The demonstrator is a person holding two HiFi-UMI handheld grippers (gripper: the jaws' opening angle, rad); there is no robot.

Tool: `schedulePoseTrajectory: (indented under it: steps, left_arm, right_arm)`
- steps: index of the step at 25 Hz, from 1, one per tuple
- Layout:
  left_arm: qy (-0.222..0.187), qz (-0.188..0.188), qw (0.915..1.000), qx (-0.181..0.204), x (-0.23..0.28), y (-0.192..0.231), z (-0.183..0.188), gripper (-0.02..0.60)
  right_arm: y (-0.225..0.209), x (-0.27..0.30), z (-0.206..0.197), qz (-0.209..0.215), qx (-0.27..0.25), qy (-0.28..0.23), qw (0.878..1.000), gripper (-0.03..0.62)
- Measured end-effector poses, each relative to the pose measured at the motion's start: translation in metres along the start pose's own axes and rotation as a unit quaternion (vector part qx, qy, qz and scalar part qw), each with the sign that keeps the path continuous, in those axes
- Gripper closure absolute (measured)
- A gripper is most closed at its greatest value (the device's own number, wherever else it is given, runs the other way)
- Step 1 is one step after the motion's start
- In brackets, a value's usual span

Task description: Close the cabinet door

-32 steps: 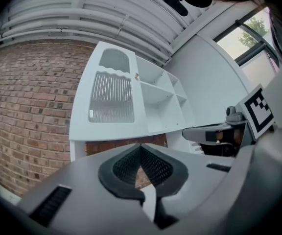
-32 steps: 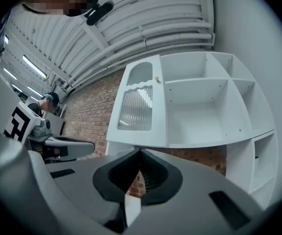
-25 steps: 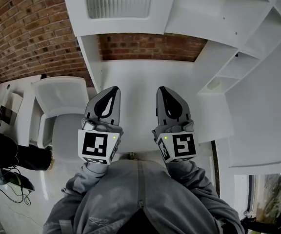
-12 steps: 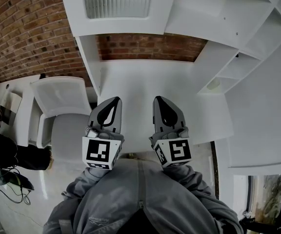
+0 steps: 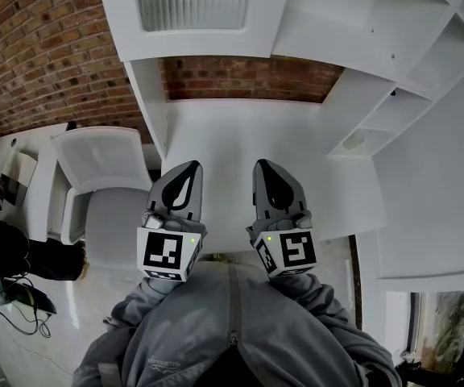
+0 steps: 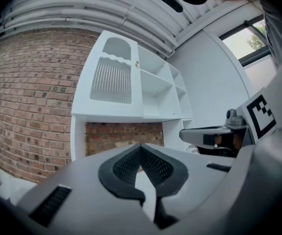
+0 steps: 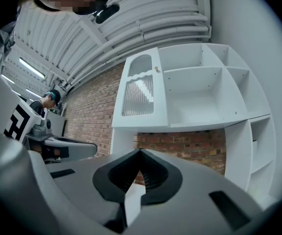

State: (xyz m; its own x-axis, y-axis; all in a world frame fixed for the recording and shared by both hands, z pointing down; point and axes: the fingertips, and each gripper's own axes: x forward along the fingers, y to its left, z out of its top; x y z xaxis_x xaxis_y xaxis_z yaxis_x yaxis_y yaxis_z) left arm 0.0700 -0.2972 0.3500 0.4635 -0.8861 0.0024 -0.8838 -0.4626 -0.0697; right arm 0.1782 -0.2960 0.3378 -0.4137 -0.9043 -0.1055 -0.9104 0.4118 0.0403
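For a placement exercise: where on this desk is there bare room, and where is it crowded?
The desk top is bare from the brick wall forward to the left gripper and right gripper, both shut; only that front edge is crowded.

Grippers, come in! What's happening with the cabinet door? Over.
Left gripper shut, empty. Right gripper shut, empty. Cabinet door looks closed. Nothing in the way.

Brick wall [image 5: 39, 55], wht chair [image 5: 95, 160], window [image 6: 241, 40]
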Motion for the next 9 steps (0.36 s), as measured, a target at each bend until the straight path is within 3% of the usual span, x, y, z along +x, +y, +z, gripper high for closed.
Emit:
schedulePoseTrajectory:
  steps: [9]
  left_arm:
    - [-0.001, -0.004, 1.0000, -0.002, 0.0034, -0.0045, -0.0010, 0.578]
  right_arm:
    - [-0.0047, -0.0016, -0.0025, -0.002, 0.003, 0.002, 1.000, 0.569]
